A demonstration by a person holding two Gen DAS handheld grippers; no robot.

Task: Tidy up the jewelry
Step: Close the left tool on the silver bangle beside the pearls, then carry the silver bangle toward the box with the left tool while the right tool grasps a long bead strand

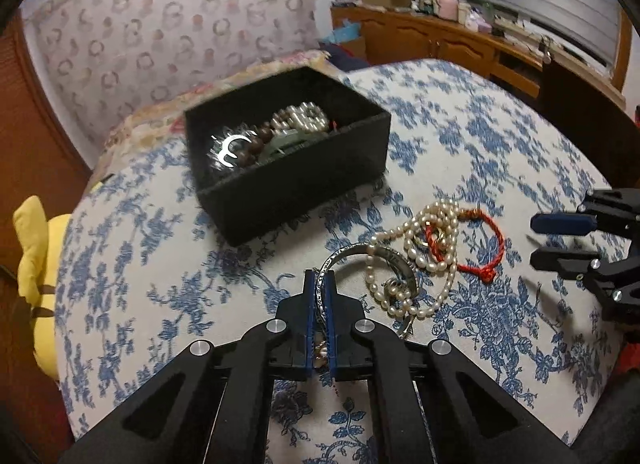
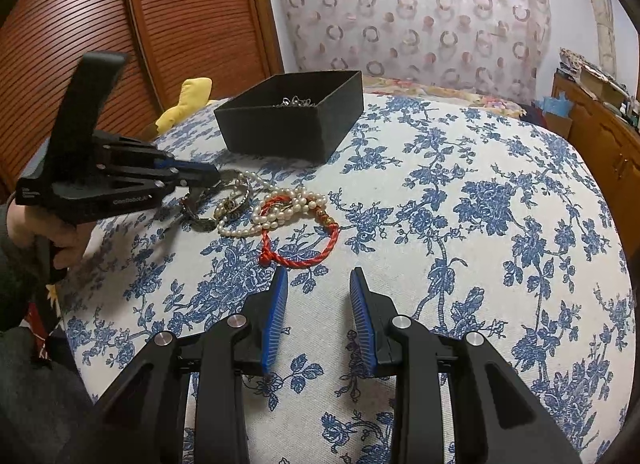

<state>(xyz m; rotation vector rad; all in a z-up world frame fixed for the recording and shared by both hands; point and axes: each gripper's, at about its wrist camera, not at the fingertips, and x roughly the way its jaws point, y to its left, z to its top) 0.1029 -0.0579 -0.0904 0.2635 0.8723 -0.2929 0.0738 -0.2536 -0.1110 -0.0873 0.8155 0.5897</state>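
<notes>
A black open box [image 1: 296, 180] [image 2: 296, 132] sits on the blue-flowered cloth and holds pearls, brown beads and a silver piece [image 1: 232, 150]. In front of it lie a pearl necklace [image 1: 416, 260] [image 2: 280, 204], a red cord bracelet [image 1: 488, 248] [image 2: 304, 248] and a silver bangle [image 1: 352, 254] [image 2: 236, 200], tangled together. My left gripper [image 1: 319, 278] [image 2: 214, 176] is shut on the near edge of the silver bangle, low over the cloth. My right gripper [image 2: 318, 276] [image 1: 534, 240] is open and empty, just in front of the red bracelet.
A yellow plush toy [image 1: 38, 248] [image 2: 188, 100] lies off the left edge of the cloth-covered surface [image 2: 460, 224]. A patterned cushion [image 2: 408, 4] stands behind the box. A wooden sideboard [image 1: 460, 40] with clutter stands at the far right.
</notes>
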